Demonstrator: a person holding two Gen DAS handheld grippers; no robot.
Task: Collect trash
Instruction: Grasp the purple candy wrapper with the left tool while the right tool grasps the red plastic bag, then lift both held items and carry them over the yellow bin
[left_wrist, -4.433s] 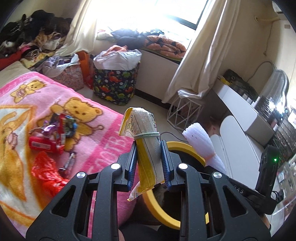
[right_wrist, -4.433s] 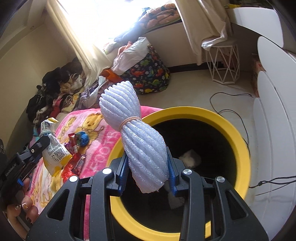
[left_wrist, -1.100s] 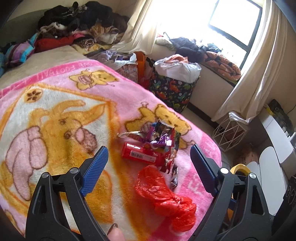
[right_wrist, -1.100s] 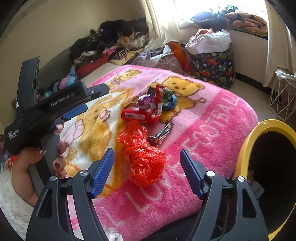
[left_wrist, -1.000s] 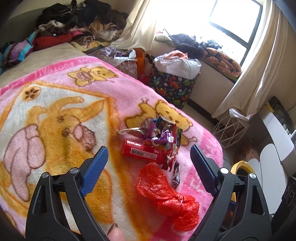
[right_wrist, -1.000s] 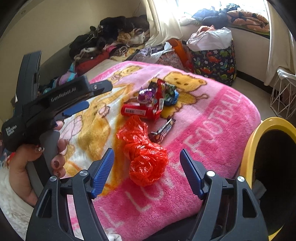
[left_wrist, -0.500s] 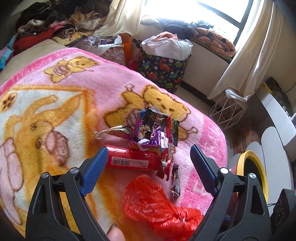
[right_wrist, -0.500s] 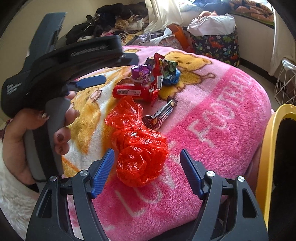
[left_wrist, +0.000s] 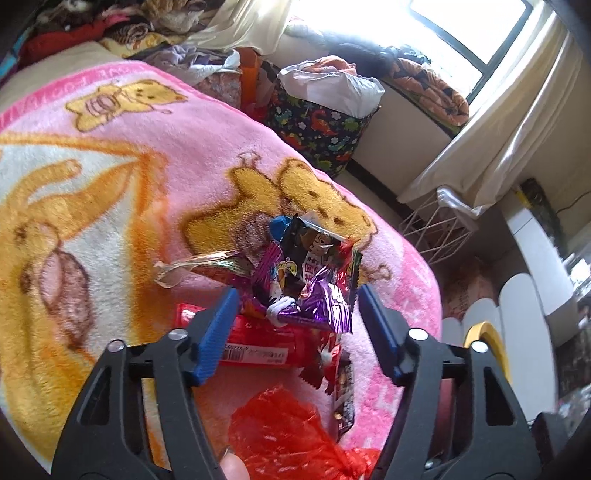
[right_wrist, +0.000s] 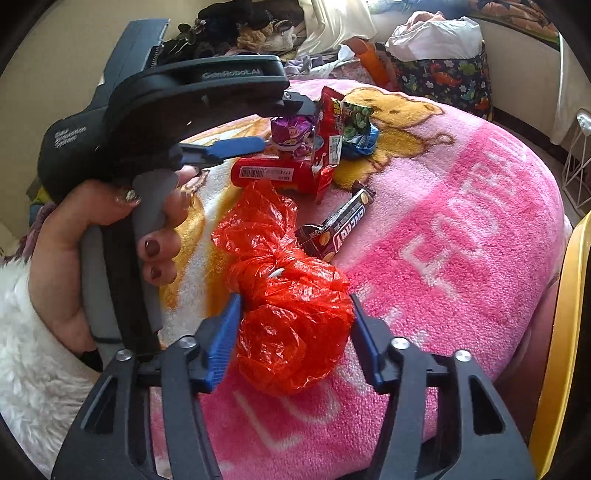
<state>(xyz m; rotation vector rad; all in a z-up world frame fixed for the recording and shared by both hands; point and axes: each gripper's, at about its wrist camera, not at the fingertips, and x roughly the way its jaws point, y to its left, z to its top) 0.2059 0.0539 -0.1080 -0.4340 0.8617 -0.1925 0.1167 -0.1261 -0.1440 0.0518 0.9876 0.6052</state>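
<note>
Trash lies on a pink cartoon blanket (left_wrist: 110, 177). My left gripper (left_wrist: 297, 330) is open, its blue pads either side of a bundle of purple and black snack wrappers (left_wrist: 310, 280) lying over a red packet (left_wrist: 258, 347). My right gripper (right_wrist: 295, 341) is open around a knotted red plastic bag (right_wrist: 291, 314), pads close to its sides. A dark chocolate bar wrapper (right_wrist: 338, 227) lies beside the bag. The left gripper also shows in the right wrist view (right_wrist: 236, 146), over the wrappers (right_wrist: 321, 133).
The yellow rim of a black bin (right_wrist: 565, 350) stands off the bed's right edge, also in the left wrist view (left_wrist: 491, 343). A dinosaur-print basket (left_wrist: 321, 129), a wire stool (left_wrist: 436, 229), clothes piles and a window sill lie beyond.
Both grippers let go of the earlier packet and foam roll and opened. They moved from the bin to the bed and have closed in on the wrappers and the red bag.
</note>
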